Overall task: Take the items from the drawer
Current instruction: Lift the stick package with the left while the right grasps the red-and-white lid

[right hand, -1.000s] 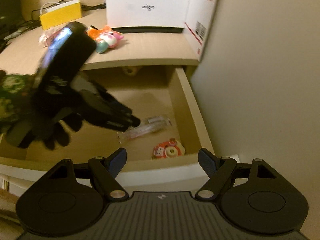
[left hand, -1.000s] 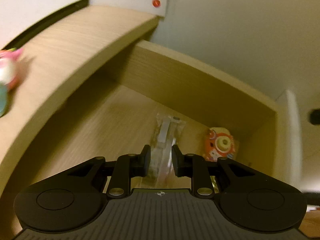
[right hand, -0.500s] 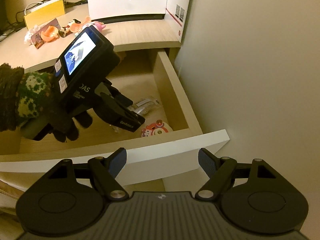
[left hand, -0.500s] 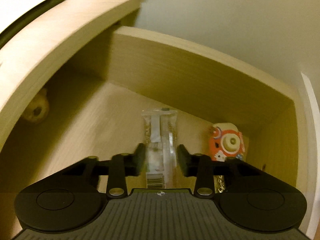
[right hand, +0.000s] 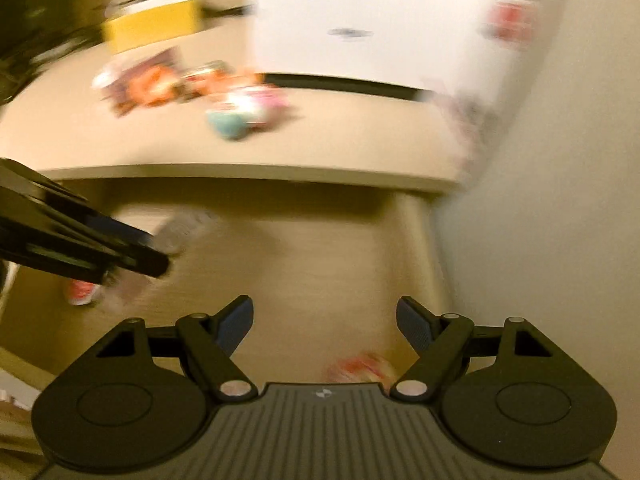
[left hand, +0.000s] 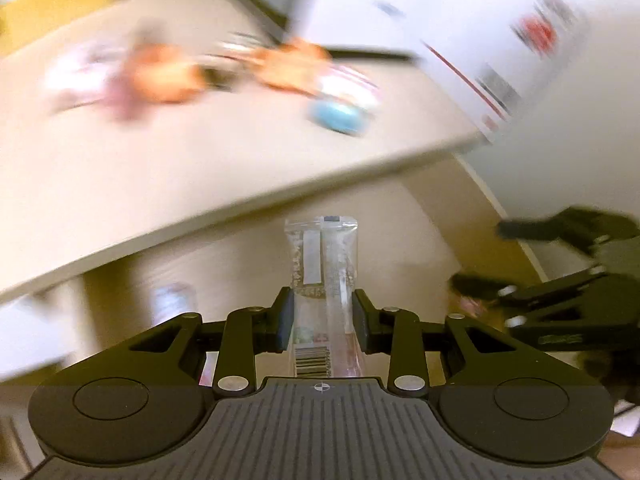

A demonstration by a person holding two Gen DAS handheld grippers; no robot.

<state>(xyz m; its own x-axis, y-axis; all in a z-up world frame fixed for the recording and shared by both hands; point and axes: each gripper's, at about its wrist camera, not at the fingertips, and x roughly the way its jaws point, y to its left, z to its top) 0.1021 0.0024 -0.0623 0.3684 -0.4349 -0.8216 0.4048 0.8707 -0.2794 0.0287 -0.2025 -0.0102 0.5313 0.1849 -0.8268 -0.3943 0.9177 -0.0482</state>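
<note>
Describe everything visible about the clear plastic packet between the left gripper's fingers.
The clear plastic packet is a long, narrow transparent sleeve with a white strip inside, a barcode label at its near end and a sealed far end. It points away from the camera, sharp against the blurred drawer. The left gripper holds it by both long edges, apparently lifted.

Your left gripper [left hand: 322, 316] clamps a glossy clear plastic packet [left hand: 322, 264]. Matt pale wood-grain lines the drawer [right hand: 320, 264].
</note>
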